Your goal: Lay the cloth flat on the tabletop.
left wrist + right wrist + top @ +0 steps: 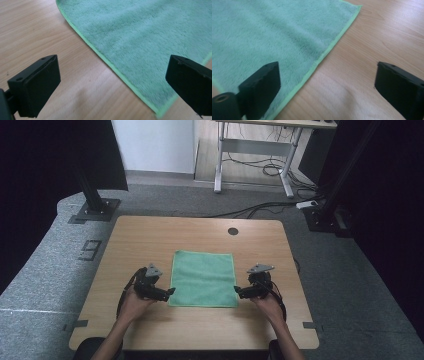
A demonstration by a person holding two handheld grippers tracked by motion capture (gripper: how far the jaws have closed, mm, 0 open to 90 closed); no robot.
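Observation:
A green cloth (203,278) lies flat and spread in the middle of the wooden table (150,235). My left gripper (170,292) hovers at the cloth's near left corner, jaws wide apart and holding nothing. In the left gripper view the cloth's (150,37) hemmed edge runs between the jaws of the left gripper (112,87). My right gripper (237,290) sits at the cloth's near right edge, open too. The right gripper view has the cloth's (274,37) edge crossing below the right gripper (327,87), with nothing pinched.
A dark round hole (233,231) marks the table's far side. Black stand bases (94,211) rest on the grey floor at the far left and far right. A white desk frame (255,150) with cables stands behind.

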